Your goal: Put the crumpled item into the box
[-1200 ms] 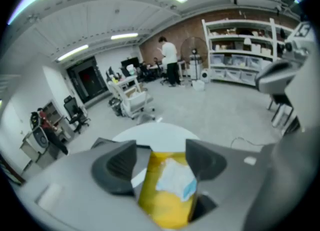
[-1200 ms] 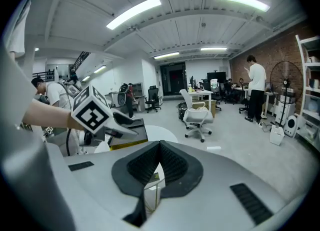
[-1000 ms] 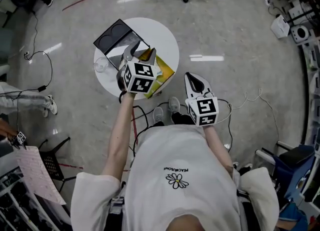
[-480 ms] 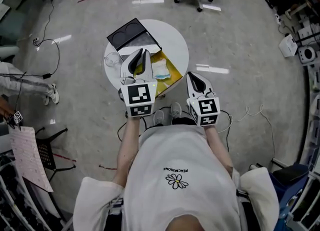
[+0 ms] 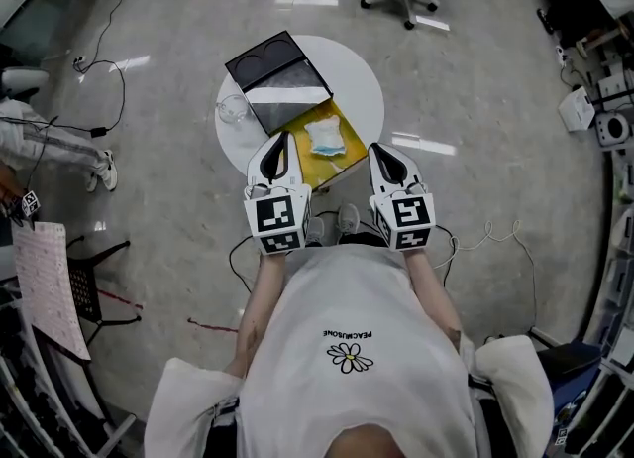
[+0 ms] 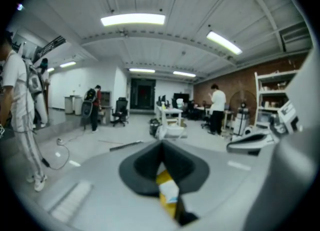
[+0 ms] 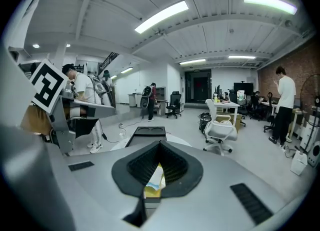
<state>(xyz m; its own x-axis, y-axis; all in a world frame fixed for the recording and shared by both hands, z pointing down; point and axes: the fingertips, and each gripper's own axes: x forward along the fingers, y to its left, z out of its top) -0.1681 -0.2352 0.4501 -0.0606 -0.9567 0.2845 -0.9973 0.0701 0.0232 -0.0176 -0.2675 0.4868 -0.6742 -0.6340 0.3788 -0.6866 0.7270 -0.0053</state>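
Round white table [image 5: 352,84] | crumpled white-blue item [image 5: 325,139] sits inside yellow-lined open box [image 5: 347,155], just ahead of both jaws | left gripper [image 5: 279,142], right gripper [image 5: 382,152] closed, empty | looks done: back off straight, avoid nudging box

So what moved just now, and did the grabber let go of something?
The left gripper pulled back from over the box toward the person, and its jaws closed on nothing. The crumpled item now lies free in the box. The right gripper, the box and the table stayed where they were.
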